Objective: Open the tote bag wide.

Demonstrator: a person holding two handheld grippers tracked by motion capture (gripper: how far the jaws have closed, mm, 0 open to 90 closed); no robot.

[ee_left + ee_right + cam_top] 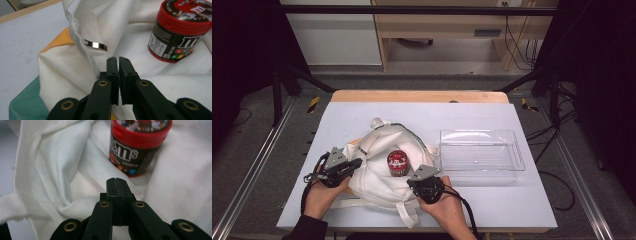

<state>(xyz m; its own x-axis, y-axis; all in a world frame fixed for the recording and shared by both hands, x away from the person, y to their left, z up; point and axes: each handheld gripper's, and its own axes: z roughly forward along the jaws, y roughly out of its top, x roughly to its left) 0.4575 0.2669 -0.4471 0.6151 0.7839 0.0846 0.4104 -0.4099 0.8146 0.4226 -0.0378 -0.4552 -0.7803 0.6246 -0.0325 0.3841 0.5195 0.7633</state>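
Note:
A white cloth bag [377,150] lies crumpled at the near middle of the table. A red-lidded M&M's can [397,163] stands upright on its folds. My left gripper [357,163] rests at the bag's left edge. In the left gripper view its jaws [117,59] are shut over the bag's fabric [75,72], and I see nothing between them; the can [180,27] is ahead to the right. My right gripper [413,181] is at the bag's near right side. Its jaws [117,180] are shut just above the cloth [50,165], pointing at the can [136,147] close ahead.
A clear plastic tray [477,171] stands right of the bag. A shiny metal band [96,45] sits on the bag's seam. Orange [57,41] and green [25,100] material peeks from under the bag's left side. One bag strap [409,217] trails toward the near table edge.

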